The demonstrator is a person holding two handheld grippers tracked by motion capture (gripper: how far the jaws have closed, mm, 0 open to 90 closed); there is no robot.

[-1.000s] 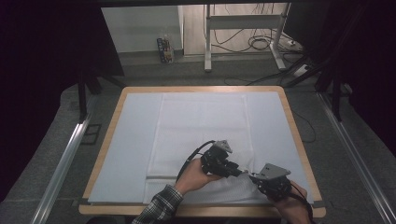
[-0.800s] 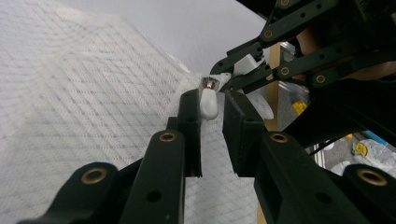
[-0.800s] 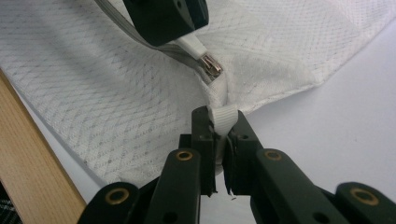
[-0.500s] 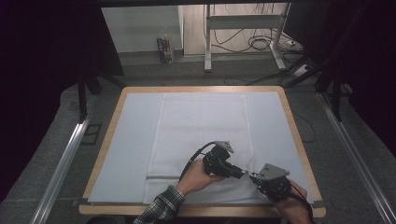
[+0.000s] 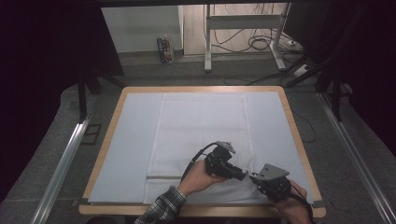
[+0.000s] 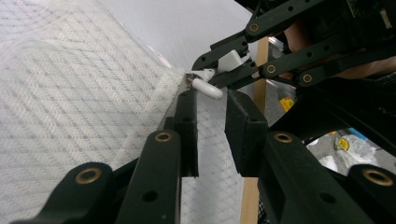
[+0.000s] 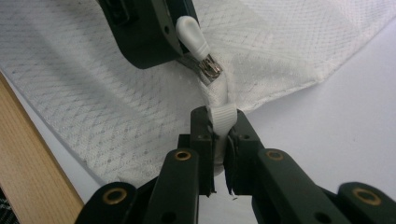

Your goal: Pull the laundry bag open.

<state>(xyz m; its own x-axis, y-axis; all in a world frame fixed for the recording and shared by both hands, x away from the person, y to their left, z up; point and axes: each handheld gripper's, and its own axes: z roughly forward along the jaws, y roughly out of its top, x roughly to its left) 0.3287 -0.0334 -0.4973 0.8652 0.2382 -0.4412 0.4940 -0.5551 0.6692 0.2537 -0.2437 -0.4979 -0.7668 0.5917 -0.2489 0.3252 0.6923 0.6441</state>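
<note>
A white mesh zip bag (image 5: 201,126) lies flat on the pale mat (image 5: 130,140). My right gripper (image 7: 220,121) is shut on the white fabric tab (image 7: 222,114) at the end of the zipper, near the bag's front right corner. Just beyond it sit the metal slider (image 7: 211,65) and its white plastic pull (image 7: 191,35). My left gripper (image 6: 212,100) faces the right gripper (image 6: 205,70) tip to tip. Its jaws have just been opening a little. The pull (image 6: 208,88) lies at their mouth against one fingertip (image 6: 187,100), not pinched. From above, left gripper (image 5: 243,176) and right gripper (image 5: 254,178) meet.
The wooden table edge (image 5: 201,211) runs close in front of both hands, and its right edge (image 5: 299,140) is near the right gripper. Metal rails (image 5: 65,158) flank the table. Cables and a stand's legs (image 5: 243,42) lie on the floor behind.
</note>
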